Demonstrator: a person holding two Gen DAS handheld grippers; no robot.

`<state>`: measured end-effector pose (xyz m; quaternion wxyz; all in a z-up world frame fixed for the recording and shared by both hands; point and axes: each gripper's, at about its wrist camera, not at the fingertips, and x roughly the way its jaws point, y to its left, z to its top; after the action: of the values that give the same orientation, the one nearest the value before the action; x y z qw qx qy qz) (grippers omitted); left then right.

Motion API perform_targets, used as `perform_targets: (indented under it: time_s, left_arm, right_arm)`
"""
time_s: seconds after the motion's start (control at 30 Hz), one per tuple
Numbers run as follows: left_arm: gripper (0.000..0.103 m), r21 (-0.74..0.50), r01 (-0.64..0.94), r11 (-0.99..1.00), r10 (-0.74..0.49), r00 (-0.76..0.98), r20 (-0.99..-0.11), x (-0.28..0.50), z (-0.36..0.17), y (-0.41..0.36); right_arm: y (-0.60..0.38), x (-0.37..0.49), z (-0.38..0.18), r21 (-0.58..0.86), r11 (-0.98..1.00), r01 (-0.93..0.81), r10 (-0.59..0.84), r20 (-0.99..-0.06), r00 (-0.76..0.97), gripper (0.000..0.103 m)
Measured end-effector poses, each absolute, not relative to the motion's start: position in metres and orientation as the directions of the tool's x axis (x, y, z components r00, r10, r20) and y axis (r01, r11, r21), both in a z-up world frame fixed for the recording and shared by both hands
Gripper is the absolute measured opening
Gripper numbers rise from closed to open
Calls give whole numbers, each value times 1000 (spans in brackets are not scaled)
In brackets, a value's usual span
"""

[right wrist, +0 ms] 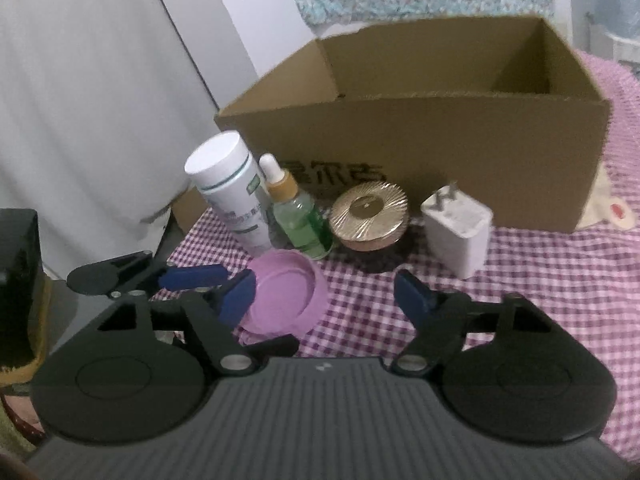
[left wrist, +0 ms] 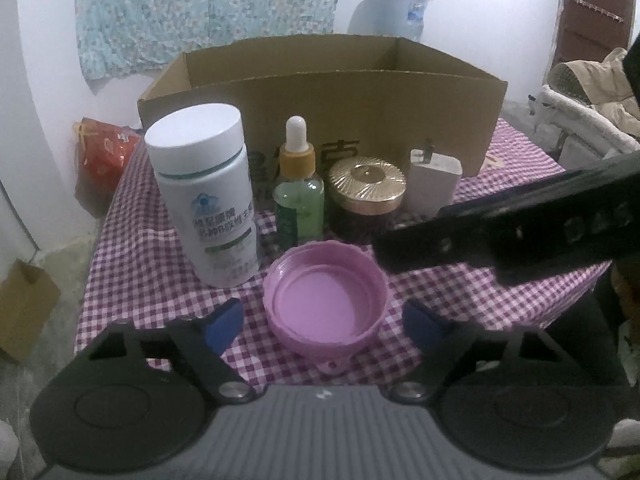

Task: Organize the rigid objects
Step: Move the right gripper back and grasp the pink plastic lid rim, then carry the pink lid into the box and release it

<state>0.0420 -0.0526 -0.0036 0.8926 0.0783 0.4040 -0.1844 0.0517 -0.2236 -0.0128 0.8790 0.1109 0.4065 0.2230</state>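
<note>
A pink upturned lid (left wrist: 326,298) lies on the checked tablecloth, between the open blue fingertips of my left gripper (left wrist: 324,322); they stand apart from it on both sides. Behind it stand a white pill bottle (left wrist: 206,196), a green dropper bottle (left wrist: 299,194), a gold-lidded jar (left wrist: 366,196) and a white charger (left wrist: 434,186). An open cardboard box (left wrist: 320,96) stands behind them. My right gripper (right wrist: 326,300) is open and empty over the cloth, right of the lid (right wrist: 284,292). The left gripper (right wrist: 200,280) shows at the lid's left in the right wrist view.
The table's left edge (left wrist: 100,240) drops to the floor, where a red bag (left wrist: 102,152) and a small cardboard box (left wrist: 24,312) sit. A chair with clothes (left wrist: 588,96) stands at the far right. The right gripper's black body (left wrist: 520,232) crosses the left wrist view.
</note>
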Motion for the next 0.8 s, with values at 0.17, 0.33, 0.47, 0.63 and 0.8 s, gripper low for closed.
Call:
perform_targets:
  time_s: [0.17, 0.33, 0.47, 0.63, 0.8]
  left_arm:
    - [81, -14, 387, 922, -263, 600, -756, 44, -5, -50]
    - [74, -31, 395, 918, -276, 581, -766, 47, -9, -51]
    - [72, -33, 388, 921, -274, 585, -763, 46, -10, -55]
    - [72, -17, 383, 923, -261, 596, -759, 46, -10, -61]
    - [72, -6, 391, 920, -261, 604, -753, 42, -3, -63]
  right_arm:
    - [-211, 60, -25, 388, 867, -312, 498, -685, 532, 52]
    - [-202, 68, -35, 393, 866, -309, 500, -703, 506, 44]
    - [-198, 74, -45, 400, 866, -301, 500, -712, 492, 33]
    - [-200, 78, -48, 405, 866, -294, 500, -709, 497, 18]
    - [-204, 73, -47, 400, 869, -293, 496, -705, 508, 16]
